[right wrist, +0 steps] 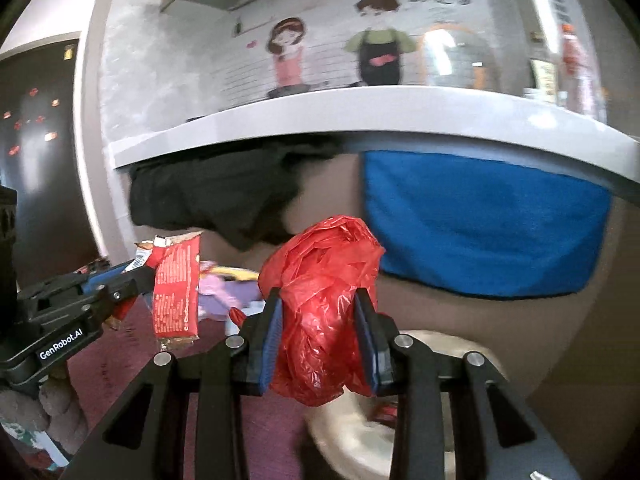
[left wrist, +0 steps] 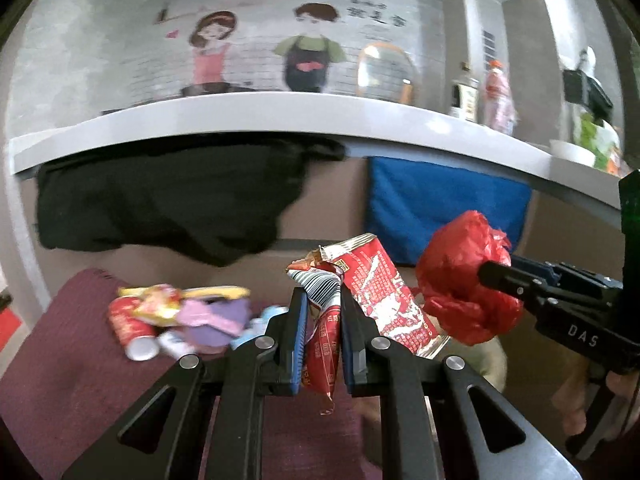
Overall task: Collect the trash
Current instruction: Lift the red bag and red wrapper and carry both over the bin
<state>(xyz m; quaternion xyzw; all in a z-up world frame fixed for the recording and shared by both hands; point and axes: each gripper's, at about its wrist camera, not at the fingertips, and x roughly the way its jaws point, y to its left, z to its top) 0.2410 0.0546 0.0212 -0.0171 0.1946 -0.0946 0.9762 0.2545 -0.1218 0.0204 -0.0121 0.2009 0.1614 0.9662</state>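
While left gripper clamps crumpled red foil wrapper & right gripper grips scrunched red plastic bag, remaining litter pile lies at 10 o'clock, nearer left.

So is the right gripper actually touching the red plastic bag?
Touching. The right wrist view shows the right gripper with both blue pads pressed into the crumpled red plastic bag, lifted clear of the surface.
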